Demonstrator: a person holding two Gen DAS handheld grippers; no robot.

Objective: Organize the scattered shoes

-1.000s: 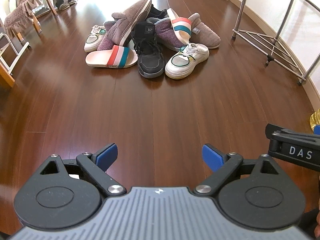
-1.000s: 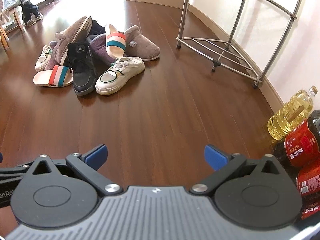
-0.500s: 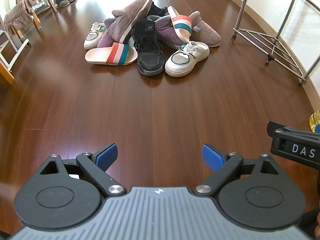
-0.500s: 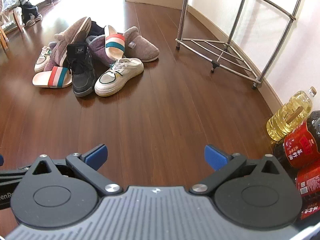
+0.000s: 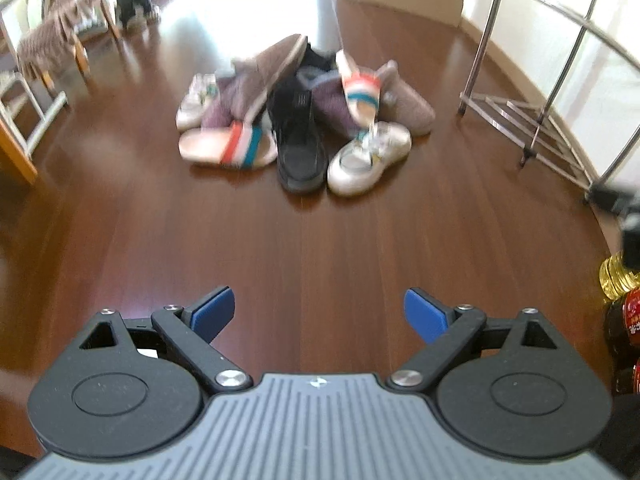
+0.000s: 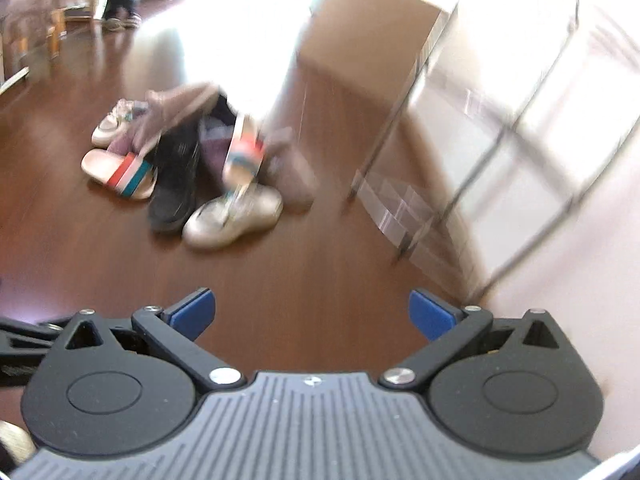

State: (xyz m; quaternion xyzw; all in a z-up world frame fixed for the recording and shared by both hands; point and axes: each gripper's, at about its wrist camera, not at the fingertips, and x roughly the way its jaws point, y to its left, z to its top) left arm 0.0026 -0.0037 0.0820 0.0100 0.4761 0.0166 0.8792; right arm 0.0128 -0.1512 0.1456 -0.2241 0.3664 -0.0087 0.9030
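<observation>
A heap of shoes lies on the dark wooden floor ahead. At its front are a white sneaker (image 5: pixel 368 158) (image 6: pixel 234 216), a black sneaker (image 5: pixel 300 144) (image 6: pixel 174 184) and a striped slide (image 5: pixel 228 146) (image 6: pixel 120 170). Grey and purple slippers (image 5: pixel 256 80) and a second striped slide (image 5: pixel 360 88) are piled behind. My left gripper (image 5: pixel 318 314) is open and empty, well short of the heap. My right gripper (image 6: pixel 312 314) is open and empty too, equally far back. Both views are blurred.
A metal corner rack (image 5: pixel 532 120) (image 6: pixel 420 200) stands by the wall on the right. Oil bottles (image 5: pixel 618 280) sit at the right edge. Chairs (image 5: pixel 48 60) and a seated person's feet (image 5: pixel 134 8) are at the far left.
Both cameras have tilted upward and shifted, so the heap sits lower in view and the frames blur. The right view has swung right, toward the rack and wall. Both grippers stay open.
</observation>
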